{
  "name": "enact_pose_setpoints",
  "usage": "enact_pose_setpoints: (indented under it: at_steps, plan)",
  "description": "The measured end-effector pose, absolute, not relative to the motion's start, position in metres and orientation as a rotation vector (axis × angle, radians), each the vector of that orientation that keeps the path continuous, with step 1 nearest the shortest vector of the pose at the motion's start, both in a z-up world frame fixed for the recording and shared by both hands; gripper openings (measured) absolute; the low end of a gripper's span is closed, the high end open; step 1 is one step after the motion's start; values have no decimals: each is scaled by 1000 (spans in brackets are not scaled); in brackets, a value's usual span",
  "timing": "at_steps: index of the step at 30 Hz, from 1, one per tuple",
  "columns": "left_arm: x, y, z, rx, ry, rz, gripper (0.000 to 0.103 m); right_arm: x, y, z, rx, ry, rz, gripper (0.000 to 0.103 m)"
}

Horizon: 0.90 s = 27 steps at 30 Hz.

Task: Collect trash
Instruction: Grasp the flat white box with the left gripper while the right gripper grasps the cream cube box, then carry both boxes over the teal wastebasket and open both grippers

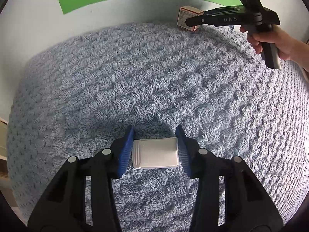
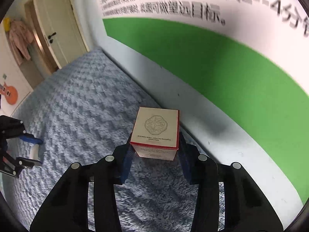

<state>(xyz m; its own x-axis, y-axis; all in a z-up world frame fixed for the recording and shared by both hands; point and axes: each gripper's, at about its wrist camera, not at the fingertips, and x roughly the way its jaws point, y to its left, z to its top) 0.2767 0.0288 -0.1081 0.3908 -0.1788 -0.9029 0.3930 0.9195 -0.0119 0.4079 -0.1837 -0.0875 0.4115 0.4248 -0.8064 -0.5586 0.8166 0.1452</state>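
A white plastic bottle (image 1: 155, 153) lies on its side on the blue fluffy blanket (image 1: 154, 81). My left gripper (image 1: 155, 147) is open with its blue pads on either side of the bottle, close but with small gaps. A beige box with red edges (image 2: 155, 132) stands on the blanket by the wall. My right gripper (image 2: 154, 150) straddles the box, its pads at the box's sides; contact is unclear. The right gripper (image 1: 193, 22) and box (image 1: 188, 18) also show in the left wrist view, and the left gripper (image 2: 32, 150) with the bottle (image 2: 34, 151) in the right wrist view.
A pale wall (image 2: 202, 116) with a green and white poster (image 2: 212, 58) borders the blanket behind the box. A cream door (image 2: 56, 29) and hanging pink clothes (image 2: 19, 40) are far left. The blanket spreads wide between the two grippers.
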Motion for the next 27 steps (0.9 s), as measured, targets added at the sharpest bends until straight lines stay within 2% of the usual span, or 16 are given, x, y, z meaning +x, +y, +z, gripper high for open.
enact_pose_setpoints:
  at_steps: [12, 27]
  plan:
    - [255, 34, -69, 236, 1074, -345, 42, 378, -176, -40, -197, 939, 670, 43]
    - [173, 62, 3, 241, 967, -234, 42, 291, -122, 34, -283, 869, 842, 43]
